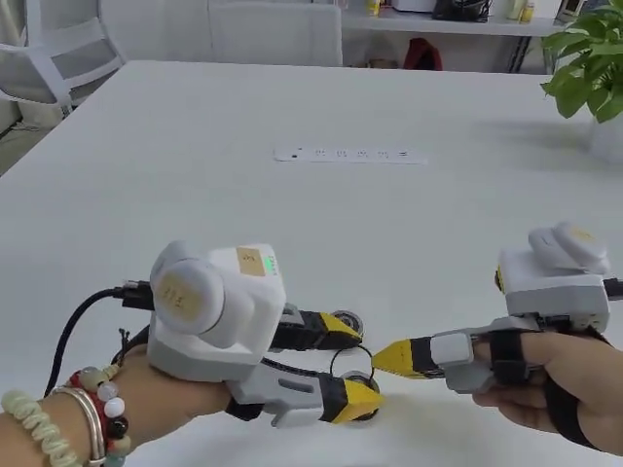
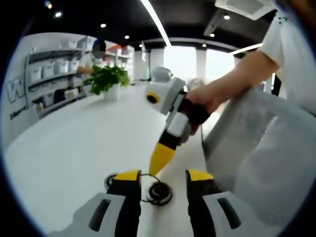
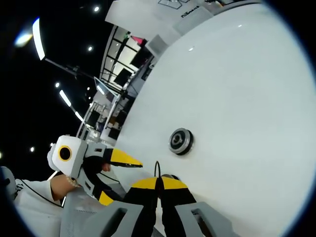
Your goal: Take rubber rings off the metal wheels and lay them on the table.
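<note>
Two metal wheels lie near the table's front edge: one (image 1: 348, 319) beside the far jaw of my left gripper (image 1: 350, 362), the other (image 1: 361, 381) by its near jaw. In the left gripper view that gripper (image 2: 163, 175) stands open, with one wheel (image 2: 159, 192) between its jaws and untouched, and the second wheel (image 2: 111, 180) outside the left jaw. My right gripper (image 1: 382, 358) comes in from the right, shut on a thin black rubber ring (image 1: 334, 360) that loops toward the near wheel. In the right gripper view the ring (image 3: 157, 167) sticks up from the closed tips (image 3: 157, 181), and a wheel (image 3: 180, 140) lies beyond.
A white power strip (image 1: 350, 155) lies mid-table. A potted plant (image 1: 589, 68) stands at the far right corner and a chair (image 1: 68, 53) at the far left. A black cable (image 1: 73, 326) trails from the left gripper. The white table (image 1: 292, 224) stretches wide ahead.
</note>
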The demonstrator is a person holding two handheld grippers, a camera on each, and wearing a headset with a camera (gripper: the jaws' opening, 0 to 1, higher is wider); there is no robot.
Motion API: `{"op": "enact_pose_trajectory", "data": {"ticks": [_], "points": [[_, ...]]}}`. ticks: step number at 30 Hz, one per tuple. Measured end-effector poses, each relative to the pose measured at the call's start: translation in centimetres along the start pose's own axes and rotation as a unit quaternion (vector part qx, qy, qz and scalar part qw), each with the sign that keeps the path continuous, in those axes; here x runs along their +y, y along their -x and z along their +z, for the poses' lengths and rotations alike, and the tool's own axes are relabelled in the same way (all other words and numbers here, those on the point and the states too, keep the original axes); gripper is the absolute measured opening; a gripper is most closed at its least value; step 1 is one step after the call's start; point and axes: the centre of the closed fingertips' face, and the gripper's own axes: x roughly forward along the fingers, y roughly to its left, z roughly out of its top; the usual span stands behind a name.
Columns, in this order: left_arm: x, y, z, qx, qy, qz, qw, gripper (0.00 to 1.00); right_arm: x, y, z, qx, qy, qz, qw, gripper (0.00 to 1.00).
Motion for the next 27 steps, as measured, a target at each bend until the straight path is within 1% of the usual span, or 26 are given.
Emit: {"op": "enact_pose_trajectory", "data": {"ticks": [2,6,8,10,13,17,19,23,25,27], "points": [[0.0,0.2,0.4,-0.002,-0.007,0.002,1.0000,0.39,0.1,0.0,0.1,-0.002,-0.001,0.001,1.0000,0.00],[0.1,0.6,1.3,-0.007,-0.021,0.007,0.9997,0.47,0.2,0.1,0.2,-0.005,-0.002,0.004,1.0000,0.00],[0.1,0.7,1.5,-0.009,-0.025,0.008,0.9996,0.48,0.2,0.1,0.3,-0.006,-0.003,0.003,1.0000,0.00],[0.0,0.7,1.4,-0.006,-0.030,0.006,0.9995,0.48,0.2,0.1,0.3,-0.007,-0.004,0.004,1.0000,0.00],[-0.4,0.7,1.3,0.007,-0.051,0.000,0.9987,0.50,0.4,0.1,0.4,-0.008,-0.001,0.005,1.0000,0.00],[-0.7,0.7,1.7,0.009,-0.059,-0.005,0.9982,0.55,0.8,0.1,0.6,-0.012,0.001,0.011,0.9999,0.00],[-0.7,0.8,1.9,0.013,-0.067,-0.003,0.9977,0.56,1.2,0.0,0.7,-0.012,0.006,0.014,0.9998,0.00],[-0.7,1.1,2.4,0.009,-0.064,-0.008,0.9979,0.59,1.9,-0.1,0.7,-0.010,0.018,0.018,0.9996,0.00],[-0.4,1.4,2.3,0.021,-0.077,-0.006,0.9968,0.58,2.2,-0.2,0.6,-0.007,0.029,0.019,0.9994,0.00],[-0.2,1.9,2.7,0.021,-0.078,-0.007,0.9967,0.59,2.4,-0.3,0.5,-0.004,0.036,0.019,0.9991,0.00]]}}
